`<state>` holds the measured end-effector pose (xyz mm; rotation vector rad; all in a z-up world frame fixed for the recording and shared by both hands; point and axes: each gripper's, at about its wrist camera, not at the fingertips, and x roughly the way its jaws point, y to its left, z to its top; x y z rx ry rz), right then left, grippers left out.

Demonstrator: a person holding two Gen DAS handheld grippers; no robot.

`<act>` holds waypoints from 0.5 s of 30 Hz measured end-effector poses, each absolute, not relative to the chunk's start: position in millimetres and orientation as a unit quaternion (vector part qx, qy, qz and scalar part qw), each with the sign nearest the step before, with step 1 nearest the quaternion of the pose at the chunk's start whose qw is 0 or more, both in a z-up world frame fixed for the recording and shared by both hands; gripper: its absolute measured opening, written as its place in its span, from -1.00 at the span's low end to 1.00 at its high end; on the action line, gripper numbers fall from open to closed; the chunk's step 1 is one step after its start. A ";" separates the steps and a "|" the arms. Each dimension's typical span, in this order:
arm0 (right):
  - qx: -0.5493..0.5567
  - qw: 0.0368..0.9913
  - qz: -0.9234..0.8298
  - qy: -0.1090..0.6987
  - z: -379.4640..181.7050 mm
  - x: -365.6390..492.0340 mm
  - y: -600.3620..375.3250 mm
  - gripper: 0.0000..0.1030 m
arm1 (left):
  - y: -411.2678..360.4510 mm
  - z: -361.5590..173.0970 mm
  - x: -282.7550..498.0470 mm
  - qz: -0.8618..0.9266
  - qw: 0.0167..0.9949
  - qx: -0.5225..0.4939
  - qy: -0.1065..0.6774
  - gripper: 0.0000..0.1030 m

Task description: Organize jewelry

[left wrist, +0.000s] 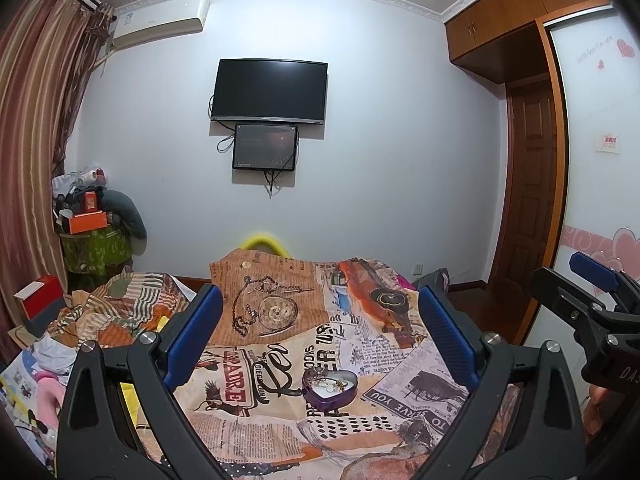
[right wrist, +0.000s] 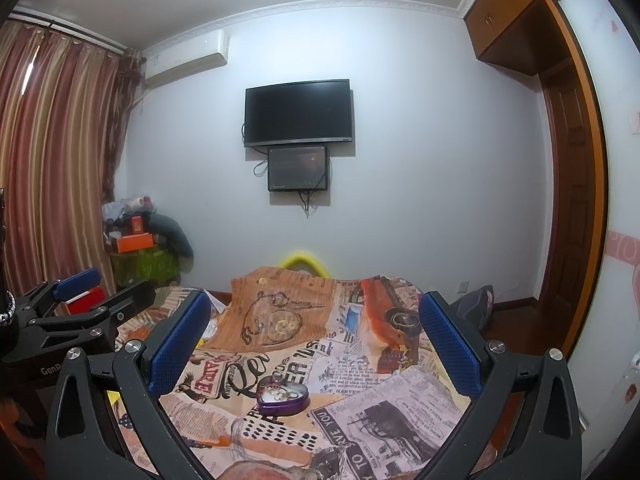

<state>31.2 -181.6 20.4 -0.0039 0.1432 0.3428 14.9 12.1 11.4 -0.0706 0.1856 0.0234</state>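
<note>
Left gripper (left wrist: 320, 336) hangs over the bed, blue pads spread wide apart, nothing between them; from the right wrist view it shows at 9 o'clock, jaws likewise parted and empty. Going left to right across the room: striped curtain (left wrist: 36, 140) at 9 o'clock, air conditioner (left wrist: 160, 20) high at 11, a cluttered pile with an orange box (left wrist: 87, 222) in the corner below it, then the dark wall TV (left wrist: 270, 92) at 12 with a smaller screen (left wrist: 265, 147) just under it. Bed cover (left wrist: 360, 344) with newspaper print fills the lower middle; its printed pocket watch and chain sit past the tin, toward 12. Heart-shaped tin (left wrist: 329, 391), purple outside and white inside, sits open on the cover at about 6 o'clock, low between the left pads, touching neither. Small pieces of jewelry (left wrist: 329, 383) lie inside it, too small to tell apart. Right gripper (right wrist: 316, 346) hovers over the same cover, pads wide open, holding nothing, tin low between them at 6. Wooden wardrobe (left wrist: 500, 20) and door (left wrist: 532, 184) stand at 2 to 3 o'clock.
</note>
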 end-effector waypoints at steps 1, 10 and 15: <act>-0.002 0.983 0.170 0.071 20.3 31.4 -180.7 1.00 | 12.2 11.2 14.9 0.011 0.995 -0.036 0.093 0.91; -0.005 0.982 0.170 0.077 19.1 31.7 -178.6 1.00 | 13.4 8.3 17.5 0.007 0.995 -0.034 0.098 0.91; -0.005 0.982 0.170 0.081 19.1 33.4 -178.7 1.00 | 12.5 6.6 18.3 0.004 0.994 -0.033 0.100 0.91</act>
